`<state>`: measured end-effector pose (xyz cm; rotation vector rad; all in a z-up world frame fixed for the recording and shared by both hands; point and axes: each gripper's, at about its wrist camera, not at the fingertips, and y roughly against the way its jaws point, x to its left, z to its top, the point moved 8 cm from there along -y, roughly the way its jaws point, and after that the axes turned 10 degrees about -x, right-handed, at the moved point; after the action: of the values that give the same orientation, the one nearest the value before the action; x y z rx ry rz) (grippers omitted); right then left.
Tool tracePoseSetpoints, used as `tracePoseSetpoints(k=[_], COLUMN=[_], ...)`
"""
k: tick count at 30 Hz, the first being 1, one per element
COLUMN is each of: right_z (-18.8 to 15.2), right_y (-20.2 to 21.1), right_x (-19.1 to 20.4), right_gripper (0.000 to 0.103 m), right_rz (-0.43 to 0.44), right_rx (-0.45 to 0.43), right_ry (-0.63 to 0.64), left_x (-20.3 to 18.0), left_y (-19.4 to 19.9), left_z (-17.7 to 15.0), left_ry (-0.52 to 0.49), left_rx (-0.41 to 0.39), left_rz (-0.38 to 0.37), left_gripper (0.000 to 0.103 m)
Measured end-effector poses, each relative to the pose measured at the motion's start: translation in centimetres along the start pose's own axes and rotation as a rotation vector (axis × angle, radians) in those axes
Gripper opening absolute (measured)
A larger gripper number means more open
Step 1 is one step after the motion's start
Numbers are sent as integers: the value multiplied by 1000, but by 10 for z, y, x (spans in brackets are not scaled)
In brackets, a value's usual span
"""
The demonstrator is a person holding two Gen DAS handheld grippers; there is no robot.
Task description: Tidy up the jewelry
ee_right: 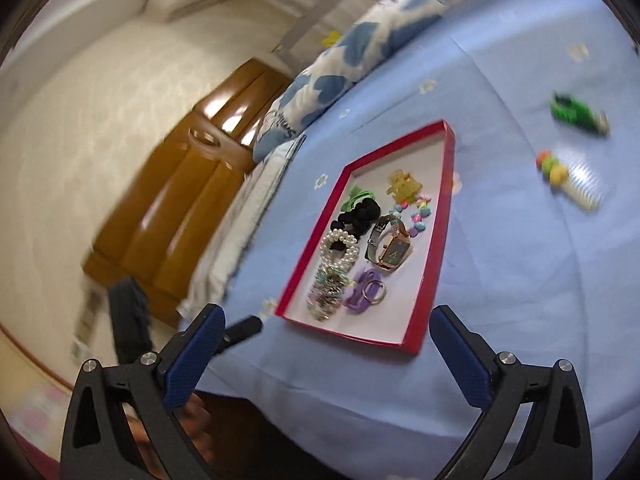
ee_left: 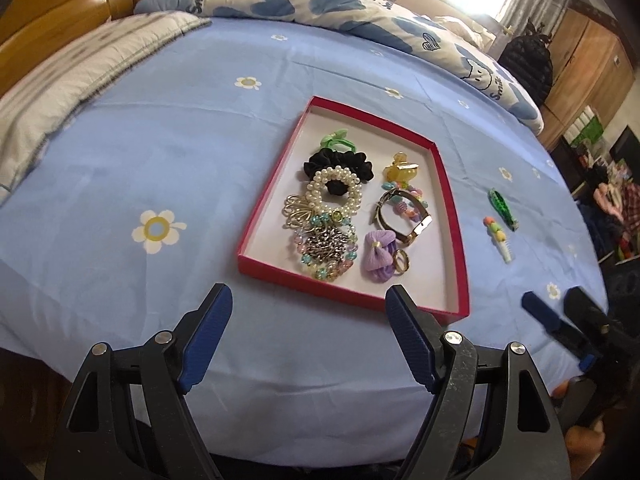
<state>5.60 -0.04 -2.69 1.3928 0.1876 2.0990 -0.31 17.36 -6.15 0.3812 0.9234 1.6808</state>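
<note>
A red box (ee_left: 269, 192) with a white floor lies on the blue bedsheet and holds several pieces: a pearl bracelet (ee_left: 335, 194), a black scrunchie (ee_left: 340, 162), a watch (ee_left: 404, 216), a purple bow tie (ee_left: 378, 256), a yellow claw clip (ee_left: 400, 170). It also shows in the right wrist view (ee_right: 434, 240). A green hair clip (ee_left: 502, 208) (ee_right: 578, 114) and a pom-pom comb clip (ee_left: 498, 236) (ee_right: 568, 178) lie on the sheet right of the box. My left gripper (ee_left: 310, 300) is open and empty just before the box's near edge. My right gripper (ee_right: 328, 320) is open and empty near the bed's edge.
A blue-heart quilt (ee_left: 320, 4) and a grey folded blanket (ee_left: 80, 68) lie at the far side of the bed. A wooden headboard (ee_left: 60, 0) stands at the left. The right gripper's fingers (ee_left: 560, 320) show at the sheet's right edge. A wardrobe (ee_left: 592, 64) stands at far right.
</note>
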Motion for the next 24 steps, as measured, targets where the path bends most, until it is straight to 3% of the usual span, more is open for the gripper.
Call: tracePoseSetpoints(k=[2,6,9,12,14,17,20,24], right_z=[-5,-11,-12,-5,6,13,11,3], right_y=[-1,1,5,10,17,18,5,-4], right_x=[-3,-10,-10,9,26,43,37,29], right_gripper=[103,103,103,103,103,103,103,103], right_rz=[-132,-249,-319,-329,-309,-241,-272,-327], right_rx=[31,50,53,28,-30,-42,23,11], right_ry=[100,201,289,422,489,520,488,495], left_x=[-2,-3,-6,-12,-14,-14,-9,1], left_y=[2,7,17,32,41,47,42,29], left_z=[-3,-10,-7,4,12,23,23,13], left_ry=[-19,-61,-131,-197,-221,-240,-230,-194], left_rx=[-13,-13,-57,-113,-153,-190,-187,-158], left_rz=[3,31,88,125,142,171,171,173], left_gripper=[79,82,82,88,103,103,103,103])
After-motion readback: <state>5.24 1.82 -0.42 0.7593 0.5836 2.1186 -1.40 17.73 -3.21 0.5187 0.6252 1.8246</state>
